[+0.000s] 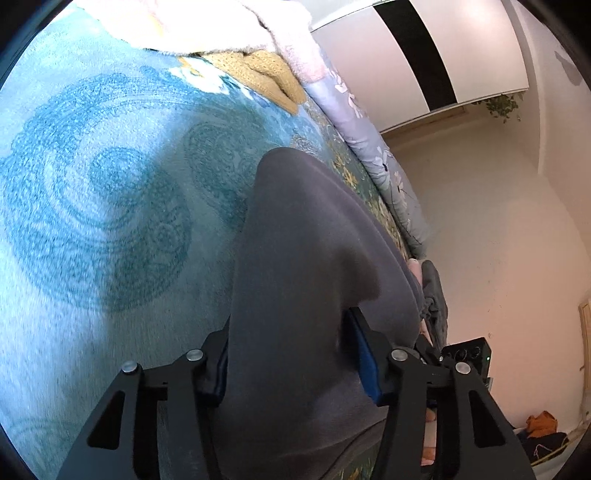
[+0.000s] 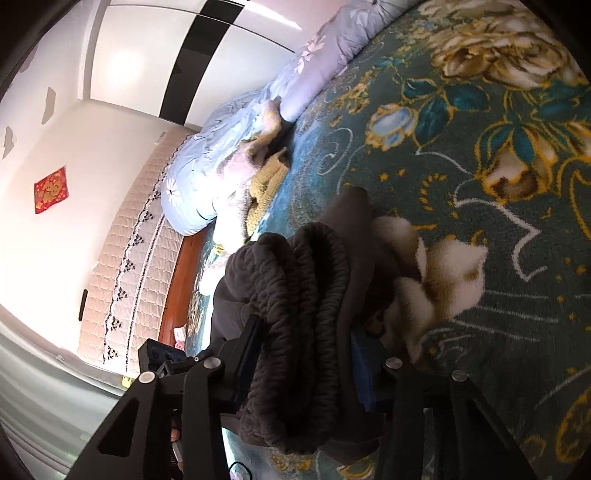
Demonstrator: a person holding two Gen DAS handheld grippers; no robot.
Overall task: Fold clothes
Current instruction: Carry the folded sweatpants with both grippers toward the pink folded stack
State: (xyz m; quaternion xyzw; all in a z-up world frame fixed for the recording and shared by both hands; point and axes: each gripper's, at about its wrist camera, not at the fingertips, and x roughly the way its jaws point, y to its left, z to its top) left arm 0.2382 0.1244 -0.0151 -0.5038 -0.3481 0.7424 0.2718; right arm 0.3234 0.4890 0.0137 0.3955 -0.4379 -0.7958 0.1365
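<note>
A dark grey garment [image 1: 303,236] lies folded over on the blue patterned blanket [image 1: 103,192] in the left wrist view. My left gripper [image 1: 291,365] is shut on it, and the cloth fills the gap between the blue pads [image 1: 365,365]. In the right wrist view the same garment's ribbed elastic waistband [image 2: 306,295] is bunched in thick folds. My right gripper [image 2: 306,362] is shut on that bunch, above the dark green flowered blanket [image 2: 480,155]. The far end of the garment is hidden behind its own folds.
A yellow knit piece [image 1: 266,77] and pale pink fleece [image 1: 229,26] are piled at the far end of the bed. A rolled lilac flowered quilt [image 2: 229,140] lies along the bed's edge, with a white wardrobe [image 1: 443,48] behind. Orange and dark clothes [image 1: 543,432] lie on the floor.
</note>
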